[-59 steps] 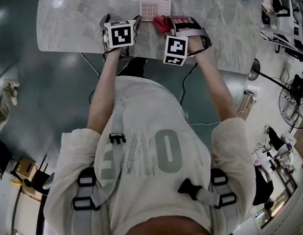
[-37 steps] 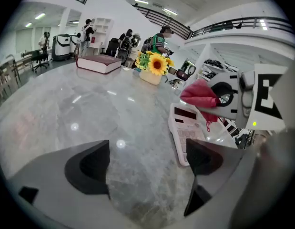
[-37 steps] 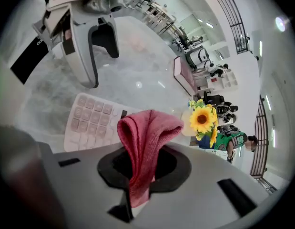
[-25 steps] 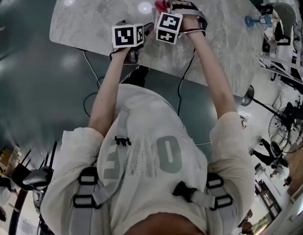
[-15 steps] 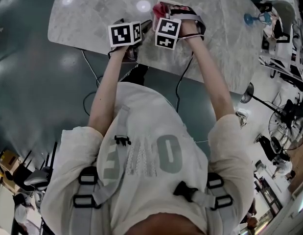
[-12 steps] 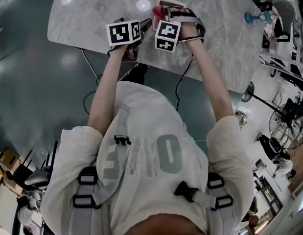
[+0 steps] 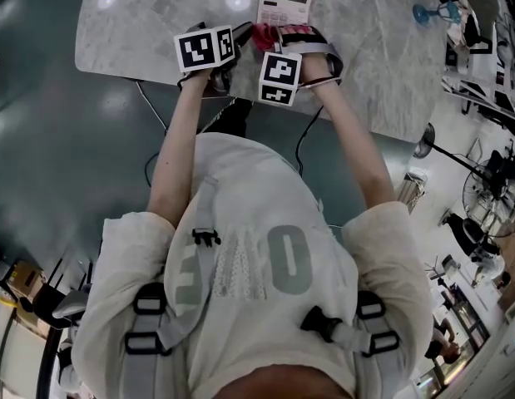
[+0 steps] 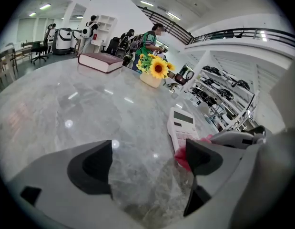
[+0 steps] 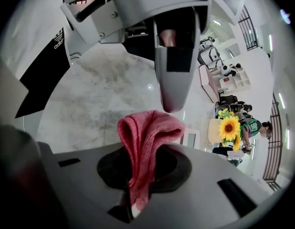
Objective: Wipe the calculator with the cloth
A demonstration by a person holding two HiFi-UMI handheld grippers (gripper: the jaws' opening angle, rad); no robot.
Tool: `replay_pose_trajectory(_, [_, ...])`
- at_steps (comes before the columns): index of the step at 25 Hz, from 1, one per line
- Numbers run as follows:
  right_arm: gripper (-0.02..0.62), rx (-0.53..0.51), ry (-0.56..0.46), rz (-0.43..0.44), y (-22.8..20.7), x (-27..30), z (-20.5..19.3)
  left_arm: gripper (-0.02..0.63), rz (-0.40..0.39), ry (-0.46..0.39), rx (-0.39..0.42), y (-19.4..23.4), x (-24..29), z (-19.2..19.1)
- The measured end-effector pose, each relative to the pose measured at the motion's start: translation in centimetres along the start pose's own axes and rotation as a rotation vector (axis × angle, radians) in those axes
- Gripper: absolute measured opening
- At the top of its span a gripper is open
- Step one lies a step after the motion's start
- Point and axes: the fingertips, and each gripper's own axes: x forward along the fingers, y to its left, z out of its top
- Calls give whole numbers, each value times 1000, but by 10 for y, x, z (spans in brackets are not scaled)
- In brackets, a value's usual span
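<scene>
My left tongs (image 8: 147, 162) gaping wide, only bare marble table (image 8: 90, 109) between the jaws, my right tongs (image 9: 137, 175) clamped on the pink-red cloth (image 9: 148, 128), cloth bunched just beside the near edge of the pale calculator (image 7: 284, 7) lying flat on the table

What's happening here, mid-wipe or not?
A person stands at a marble table with a gripper in each hand. The right gripper is shut on a red cloth, which sits at the near end of the calculator lying flat on the table. Whether the cloth touches the calculator cannot be told. The left gripper is beside it with its fingers apart and only tabletop between them.
</scene>
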Motion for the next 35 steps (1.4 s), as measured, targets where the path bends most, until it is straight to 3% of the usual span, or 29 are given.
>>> replay_pose_trajectory(20, [55,23,-17,31,15,-7,3,486,7,-3,19,-1,-2,-1])
replay_pose_trajectory(26, [55,55,-40,59,-2,-8,2,488,44,26,8,1,5,6])
replay_pose_trajectory(31, [55,177,-78,-2,-45,-30,-14,488,39,-83,82,-19,-13,51])
replay_pose_trajectory(35, [55,314,-111,-128,-103,-62,-29,486,-2,-277,190,-51,-50,120])
